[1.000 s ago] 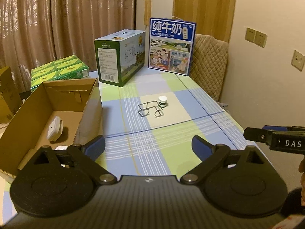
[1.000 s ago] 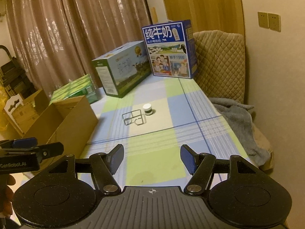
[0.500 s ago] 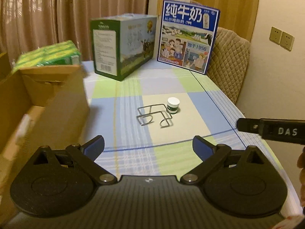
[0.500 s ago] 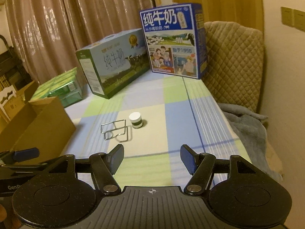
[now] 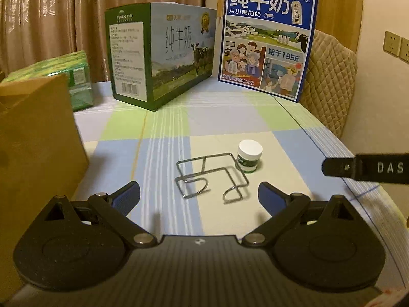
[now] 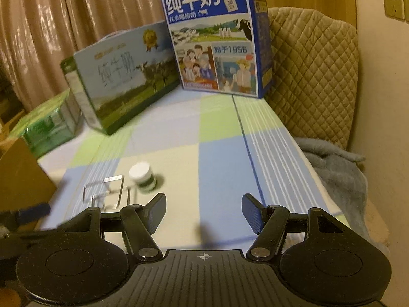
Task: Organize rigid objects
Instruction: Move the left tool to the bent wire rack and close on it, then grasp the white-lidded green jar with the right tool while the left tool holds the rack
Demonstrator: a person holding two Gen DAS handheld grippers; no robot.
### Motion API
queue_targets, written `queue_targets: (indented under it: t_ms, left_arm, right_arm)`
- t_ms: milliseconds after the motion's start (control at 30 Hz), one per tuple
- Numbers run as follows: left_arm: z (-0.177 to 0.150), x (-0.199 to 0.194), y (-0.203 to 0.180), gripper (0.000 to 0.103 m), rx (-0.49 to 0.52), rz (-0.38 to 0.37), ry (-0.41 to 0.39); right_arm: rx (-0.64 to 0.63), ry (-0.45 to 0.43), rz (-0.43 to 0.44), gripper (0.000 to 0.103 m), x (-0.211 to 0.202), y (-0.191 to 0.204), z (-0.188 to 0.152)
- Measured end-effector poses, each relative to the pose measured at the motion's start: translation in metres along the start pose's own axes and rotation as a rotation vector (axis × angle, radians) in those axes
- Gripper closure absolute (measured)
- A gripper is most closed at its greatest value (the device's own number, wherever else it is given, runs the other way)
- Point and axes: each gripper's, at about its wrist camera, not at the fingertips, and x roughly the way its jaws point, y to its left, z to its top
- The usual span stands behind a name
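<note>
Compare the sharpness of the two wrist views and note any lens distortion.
Left wrist view: crisp; the bent steel wire rack and white-lidded green jar show clean edges. Right wrist view: motion-smeared, blurring that rack and jar. Both: fisheye bowing, dark corners, dim warm light.

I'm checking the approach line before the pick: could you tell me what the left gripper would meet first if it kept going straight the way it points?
Most likely the wire rack, lying straight ahead of the open left gripper on the tablecloth, with the small white-capped jar just beyond it to the right; depth is uncertain.
</note>
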Motion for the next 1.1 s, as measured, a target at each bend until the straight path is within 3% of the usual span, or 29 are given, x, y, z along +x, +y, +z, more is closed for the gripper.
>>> queue_targets:
  t_ms: [233, 600, 967, 1033, 1100]
  left_arm:
    - [0.001, 0.032, -0.009, 0.007, 0.021, 0.024, -0.007]
    - [0.003, 0.037, 0.010, 0.028, 0.039, 0.042, 0.006]
    - [0.006, 0.045, 0.018, 0.029, 0.076, 0.012, -0.031]
    - [0.007, 0.047, 0.018, 0.040, 0.085, 0.000, -0.022]
    - [0.007, 0.046, 0.019, 0.040, 0.094, 0.001, -0.019]
  right_arm:
    - [-0.038, 0.003, 0.005, 0.040, 0.024, -0.003, 0.001]
    - [-0.079, 0.003, 0.021, 0.040, 0.036, 0.002, -0.001]
    - [-0.106, 0.004, 0.052, 0.040, 0.043, 0.014, -0.001]
    - [-0.108, 0.009, 0.060, 0.040, 0.044, 0.015, -0.001]
    - [-0.116, 0.007, 0.066, 0.040, 0.045, 0.016, -0.002]
